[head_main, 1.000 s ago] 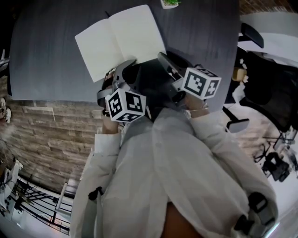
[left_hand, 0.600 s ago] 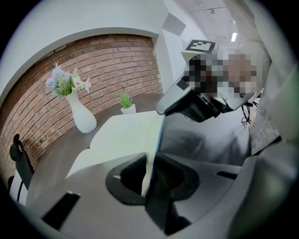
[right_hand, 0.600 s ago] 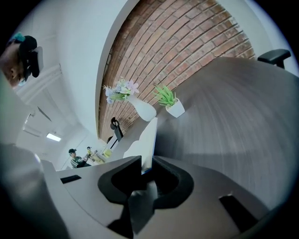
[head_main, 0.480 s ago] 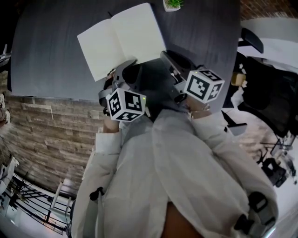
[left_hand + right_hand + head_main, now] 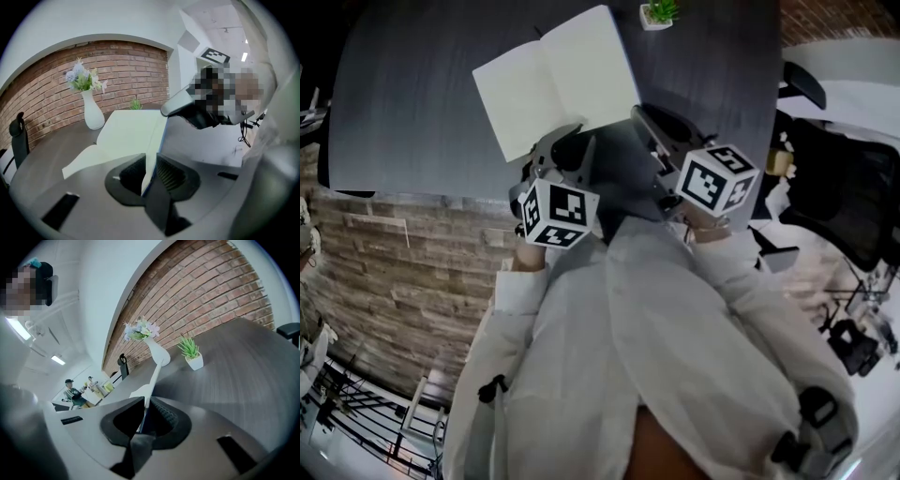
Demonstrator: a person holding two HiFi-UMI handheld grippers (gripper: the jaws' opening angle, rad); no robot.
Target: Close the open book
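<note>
Lying open on the dark grey table (image 5: 412,112), just beyond both grippers, the book (image 5: 558,80) shows blank white pages and a thin blue cover edge. The left gripper (image 5: 149,171) is clamped on its near edge. The right gripper (image 5: 143,416), whose jaws have just been closing, pinches its right-hand edge.

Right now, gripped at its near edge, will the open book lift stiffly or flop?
Probably floppy: the open book shows only a thin edge between the fingers of the left gripper. Likely light for its spread, so the unheld far side may sag. It might slide on the smooth table.
</note>
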